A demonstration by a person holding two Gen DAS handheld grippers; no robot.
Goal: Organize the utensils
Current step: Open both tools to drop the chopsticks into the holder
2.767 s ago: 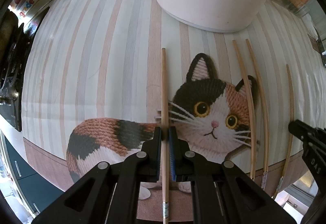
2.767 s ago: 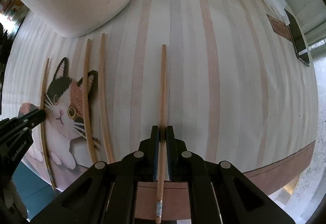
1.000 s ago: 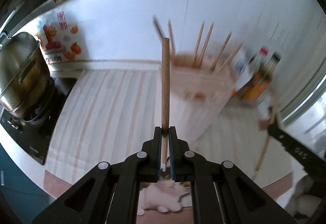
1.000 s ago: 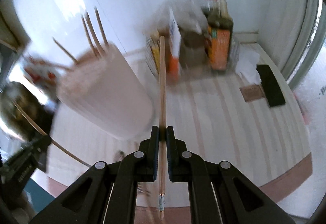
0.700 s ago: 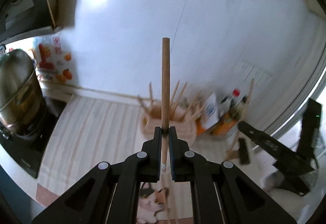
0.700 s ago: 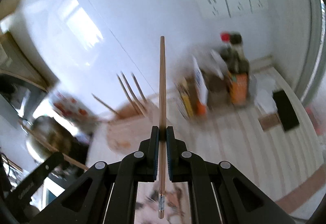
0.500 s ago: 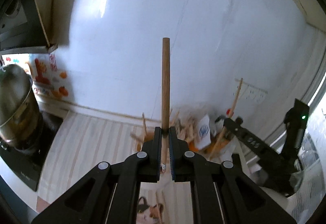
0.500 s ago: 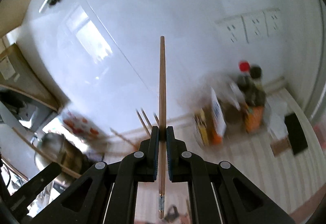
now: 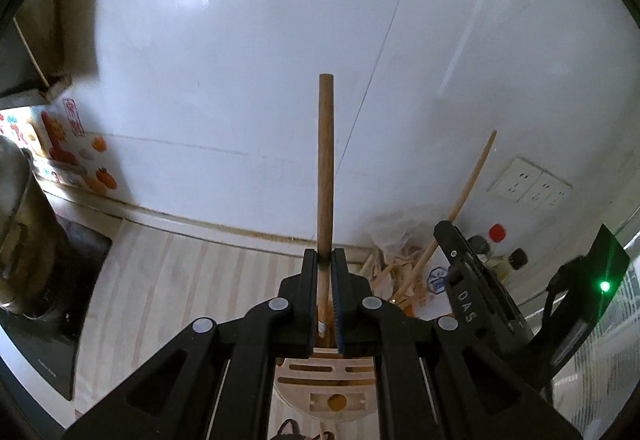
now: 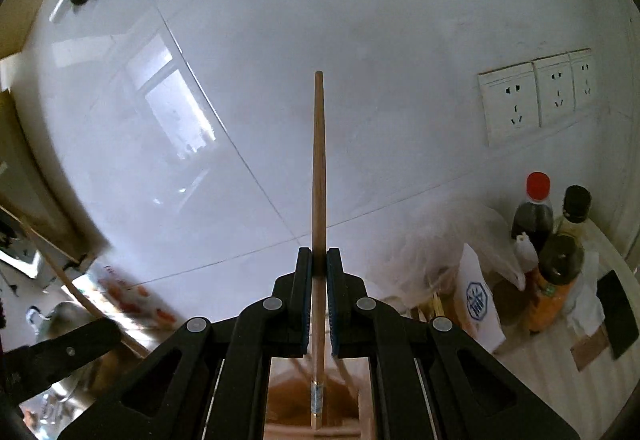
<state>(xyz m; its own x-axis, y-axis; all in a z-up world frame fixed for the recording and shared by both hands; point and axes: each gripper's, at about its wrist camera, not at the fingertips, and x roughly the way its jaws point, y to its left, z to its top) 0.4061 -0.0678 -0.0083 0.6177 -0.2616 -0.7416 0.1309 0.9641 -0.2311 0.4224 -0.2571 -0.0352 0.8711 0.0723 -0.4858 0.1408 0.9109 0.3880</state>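
Note:
My left gripper (image 9: 324, 260) is shut on a wooden chopstick (image 9: 325, 167) and holds it upright, lower end just above the slotted top of the pale utensil holder (image 9: 332, 386). My right gripper (image 10: 319, 260) is shut on a second chopstick (image 10: 318, 175), also upright, its banded lower end over the holder's brown opening (image 10: 296, 400). In the left wrist view the right gripper (image 9: 472, 296) appears at the right with its chopstick (image 9: 464, 199) slanting up. Several chopsticks (image 9: 384, 272) stand in the holder.
A white tiled wall (image 10: 280, 39) with sockets (image 10: 532, 99) is behind. Sauce bottles (image 10: 536, 215), a plastic bag (image 10: 432, 252) and a black phone (image 10: 618, 314) stand at the right. A steel pot (image 9: 20, 232) on a black stove (image 9: 48, 340) is at the left.
Both grippers lifted their chopsticks off the cat mat, tipped them upright and brought them over the utensil holder; in the last half second they came closer above it.

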